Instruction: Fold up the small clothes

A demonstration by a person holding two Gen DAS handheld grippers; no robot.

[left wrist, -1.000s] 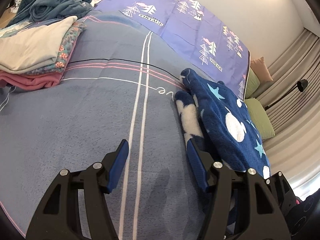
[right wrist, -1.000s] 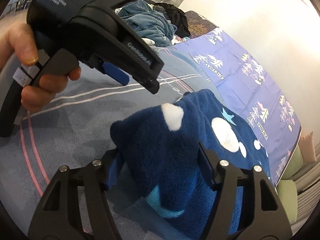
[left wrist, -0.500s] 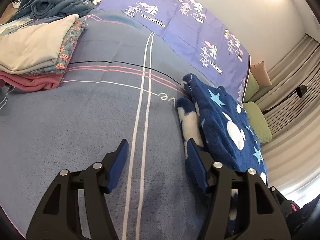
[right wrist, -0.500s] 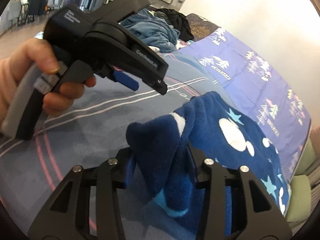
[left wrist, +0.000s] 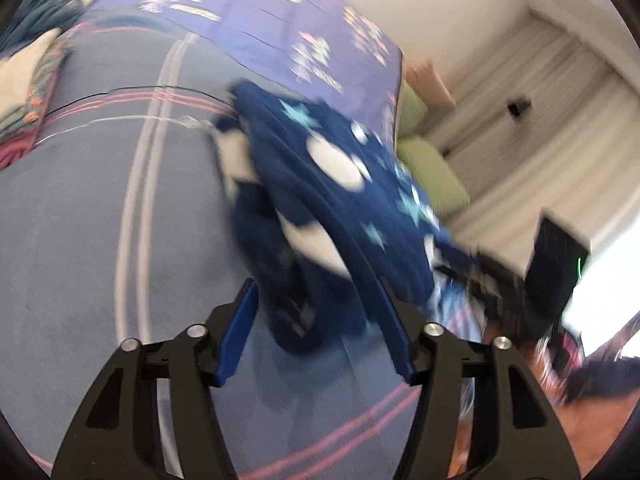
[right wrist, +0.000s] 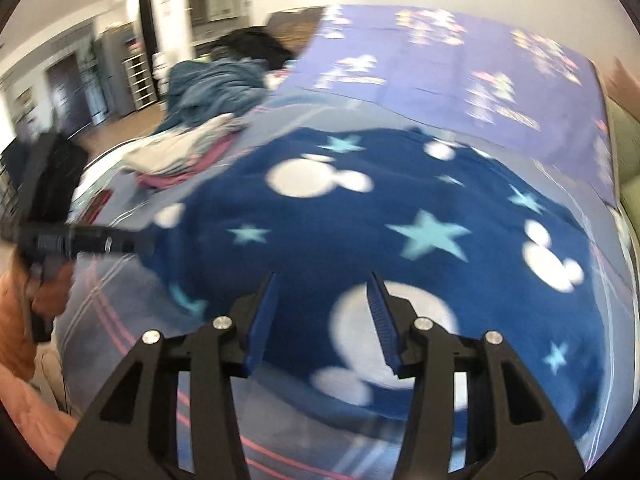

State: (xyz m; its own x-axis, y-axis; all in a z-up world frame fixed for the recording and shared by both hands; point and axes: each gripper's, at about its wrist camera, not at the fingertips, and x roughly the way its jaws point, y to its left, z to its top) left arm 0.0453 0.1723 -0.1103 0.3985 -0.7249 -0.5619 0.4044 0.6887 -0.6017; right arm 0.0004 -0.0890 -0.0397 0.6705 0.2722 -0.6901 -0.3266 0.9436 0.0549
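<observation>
A dark blue fleece garment [right wrist: 384, 216] with white mouse heads and light blue stars lies spread on the grey striped bed cover [left wrist: 80, 208]. In the left wrist view the fleece [left wrist: 320, 184] is bunched, and its near fold reaches between the open jaws of my left gripper [left wrist: 316, 312]. My right gripper [right wrist: 322, 306] is open just above the near part of the fleece and holds nothing. The left gripper [right wrist: 80, 240] also shows in the right wrist view, at the fleece's left edge. Both views are blurred.
A stack of folded clothes [right wrist: 180, 160] sits at the far left of the bed, with a heap of blue-grey clothes [right wrist: 216, 84] behind it. A purple tree-print sheet [right wrist: 460, 64] covers the far side. Green cushions [left wrist: 432, 160] and curtains stand to the right.
My right gripper has let go of the fleece fold and opened; the fleece now lies spread flat. My left gripper has swung right to the garment's near edge.
</observation>
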